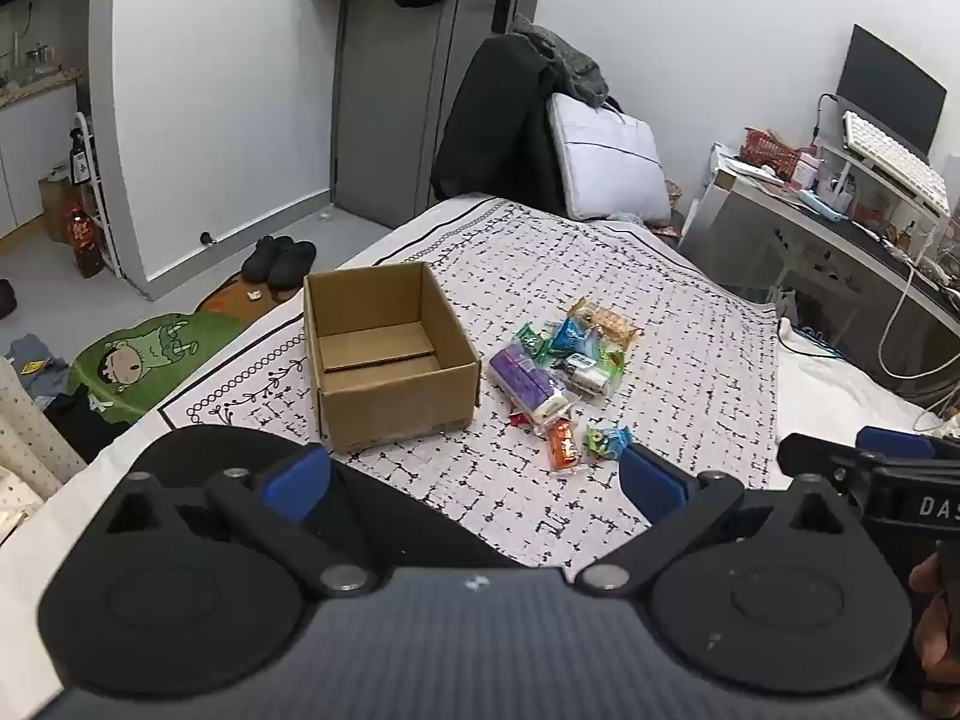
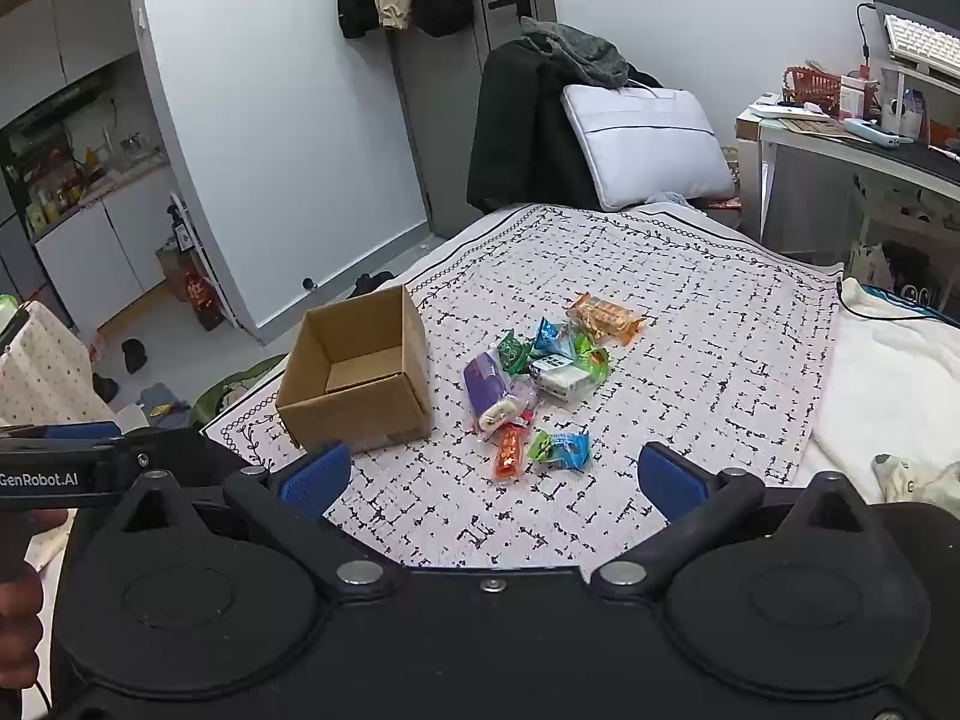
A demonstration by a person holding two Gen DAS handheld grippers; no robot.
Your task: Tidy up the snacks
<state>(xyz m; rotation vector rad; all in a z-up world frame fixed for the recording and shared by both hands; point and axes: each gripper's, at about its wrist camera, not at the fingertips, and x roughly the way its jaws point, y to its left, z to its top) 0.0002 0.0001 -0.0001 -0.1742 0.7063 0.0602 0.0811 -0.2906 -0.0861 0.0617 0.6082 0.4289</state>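
Both grippers sit closest to the cameras, so I begin with them: the left gripper [image 1: 474,483] and the right gripper [image 2: 495,480] hover side by side above the near edge of the patterned bed cover [image 2: 690,324], each tilted downward toward the cardboard box [image 1: 384,354], with the blue pads spread wide and nothing between them. I think they are kept released like this because no snack has been chosen yet, and wide jaws are ready for any packet. The box stands upright on the cover with its top open and its inside empty (only the bottom flaps show), which suits it as the place where the snacks should go. Just to the right of the box lies the pile of snacks [image 1: 564,366], loose and overlapping, not inside anything. Nearest to the box within the pile is the purple packet [image 1: 525,384]; at the far right end, farthest from the box, is the orange cracker packet [image 1: 606,321]. Toward the grippers from the box's right front corner lie the small orange packet [image 1: 564,450] and the green-and-blue packet [image 1: 609,441], a little apart from the rest. These two seem the easiest first picks, since nothing covers them. As I judge it, the sorting has not started.
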